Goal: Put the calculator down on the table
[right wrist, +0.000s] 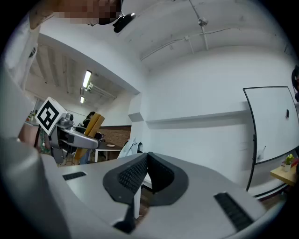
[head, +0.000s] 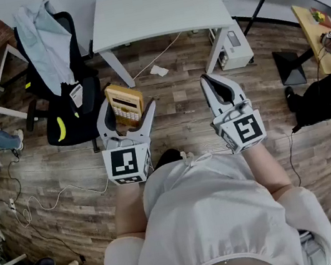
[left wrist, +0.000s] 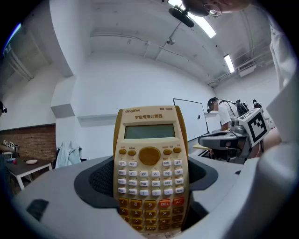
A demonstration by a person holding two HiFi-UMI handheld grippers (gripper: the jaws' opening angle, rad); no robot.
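Tan scientific calculator [left wrist: 149, 163] stands upright, pinched by its edges btw the wide-set jaws of the left gripper [head: 127, 107], over the wood floor [head: 177, 126]. Right gripper [head: 208, 80] is pressed together, empty. White table [head: 156, 6] sits well ahead: carry the calc over level, lower till it rests, then let go.

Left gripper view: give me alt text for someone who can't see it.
A tan calculator stands upright, clamped between the grey jaws of the left gripper, its keys and blank display facing the camera. Behind it is a white-walled room with a whiteboard.
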